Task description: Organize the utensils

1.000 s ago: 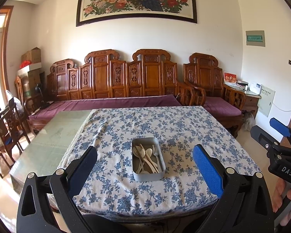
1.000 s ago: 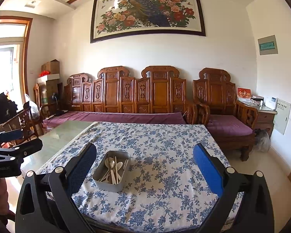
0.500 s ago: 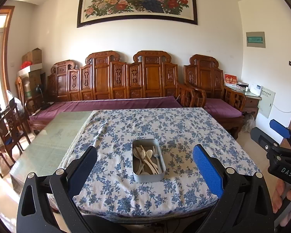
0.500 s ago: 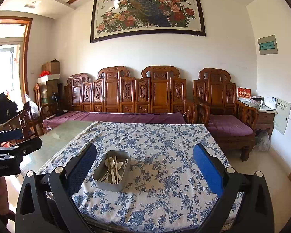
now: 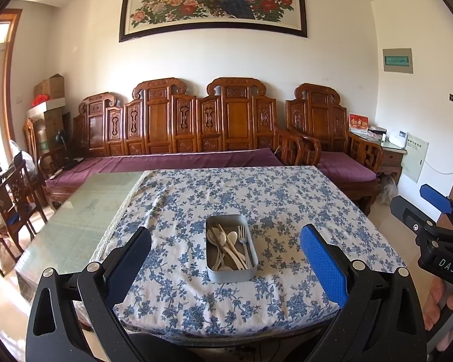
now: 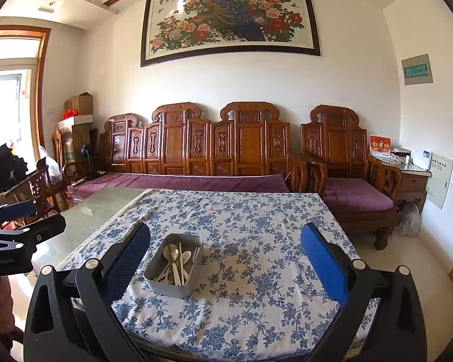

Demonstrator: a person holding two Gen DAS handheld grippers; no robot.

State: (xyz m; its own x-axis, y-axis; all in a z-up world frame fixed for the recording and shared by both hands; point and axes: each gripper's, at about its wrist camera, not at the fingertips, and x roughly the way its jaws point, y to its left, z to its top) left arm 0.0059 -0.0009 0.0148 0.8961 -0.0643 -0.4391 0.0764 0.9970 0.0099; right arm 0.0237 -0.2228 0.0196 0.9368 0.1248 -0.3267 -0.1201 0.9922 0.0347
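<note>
Right gripper (image 6: 226,259) jaws wide apart above floral tablecloth (image 6: 256,256); metal tin (image 6: 174,265) holds utensils (image 6: 175,261), perhaps spoons.

Left gripper (image 5: 226,259) wide apart, empty; right gripper (image 6: 226,259) likewise, both level, side by side.

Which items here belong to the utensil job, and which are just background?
Job: metal tin, pale spoons and fork piled inside, floral tablecloth.
Background: carved wooden bench, armchair, peacock painting, cardboard boxes.
</note>
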